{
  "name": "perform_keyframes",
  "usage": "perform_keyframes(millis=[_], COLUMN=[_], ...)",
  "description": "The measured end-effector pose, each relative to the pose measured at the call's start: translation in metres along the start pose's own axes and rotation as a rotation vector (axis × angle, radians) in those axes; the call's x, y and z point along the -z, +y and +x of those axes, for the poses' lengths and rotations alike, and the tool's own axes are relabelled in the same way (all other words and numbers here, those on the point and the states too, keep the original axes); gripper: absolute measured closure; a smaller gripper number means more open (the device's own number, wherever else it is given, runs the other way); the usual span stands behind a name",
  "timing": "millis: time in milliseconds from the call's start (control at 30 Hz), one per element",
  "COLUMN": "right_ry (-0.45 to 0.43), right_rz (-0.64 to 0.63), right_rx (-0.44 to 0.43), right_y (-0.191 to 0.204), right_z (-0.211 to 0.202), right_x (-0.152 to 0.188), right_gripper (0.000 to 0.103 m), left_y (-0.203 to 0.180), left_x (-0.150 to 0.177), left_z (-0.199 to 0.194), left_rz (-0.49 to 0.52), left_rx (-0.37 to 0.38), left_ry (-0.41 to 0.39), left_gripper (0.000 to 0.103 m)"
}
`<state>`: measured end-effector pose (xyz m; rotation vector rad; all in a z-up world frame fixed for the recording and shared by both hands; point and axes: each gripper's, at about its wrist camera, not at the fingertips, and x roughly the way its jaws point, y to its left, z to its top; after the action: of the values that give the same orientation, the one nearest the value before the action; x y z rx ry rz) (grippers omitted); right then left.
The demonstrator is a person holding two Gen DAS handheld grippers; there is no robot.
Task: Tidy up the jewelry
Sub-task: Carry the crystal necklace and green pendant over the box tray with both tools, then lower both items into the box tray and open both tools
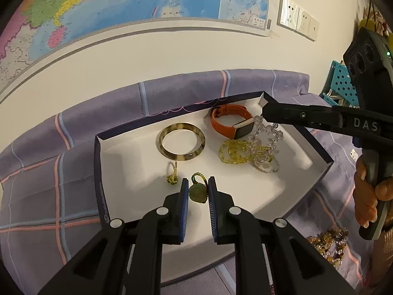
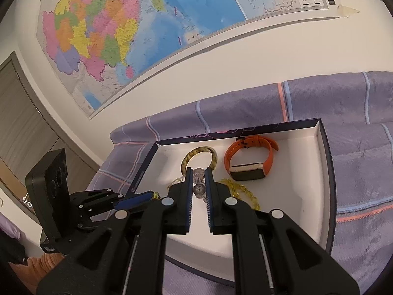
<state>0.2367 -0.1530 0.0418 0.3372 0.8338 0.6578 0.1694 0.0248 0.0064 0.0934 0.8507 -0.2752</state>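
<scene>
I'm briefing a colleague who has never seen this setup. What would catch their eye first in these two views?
Probably the bright orange watch at the back of the white tray, beside the tortoiseshell bangle. Next, the left gripper, its jaws around a green bead charm near the tray's front, and the right gripper, jaws shut on a clear bead bracelet. Behind it all, a colourful map fills the wall.

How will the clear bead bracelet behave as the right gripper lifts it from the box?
The clear bead bracelet, strung loosely, will likely droop and swing. Smooth beads may slip between the right gripper pads. It lies against the yellow bead bracelet, so snagging is possible.
</scene>
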Motion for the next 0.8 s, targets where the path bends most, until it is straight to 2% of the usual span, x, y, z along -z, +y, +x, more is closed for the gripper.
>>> perform_keyframes(millis=[367,800], right_ry=[0.021,0.056], right_rz=[-0.002,0.054], right_rx=[0.058,0.109], right_y=[-0.010,-0.031], right_z=[0.013,0.027], right_x=[-0.002,0.003], right_gripper=[0.093,0.090], left_y=[-0.002,0.002], left_x=[-0.004,-0.009], left_z=[0.019,0.034], left_rz=[0.001,-0.018], left_rx=[-0.013,-0.021], left_ry=[0.041,0.078], left_gripper=[0.089,0.089])
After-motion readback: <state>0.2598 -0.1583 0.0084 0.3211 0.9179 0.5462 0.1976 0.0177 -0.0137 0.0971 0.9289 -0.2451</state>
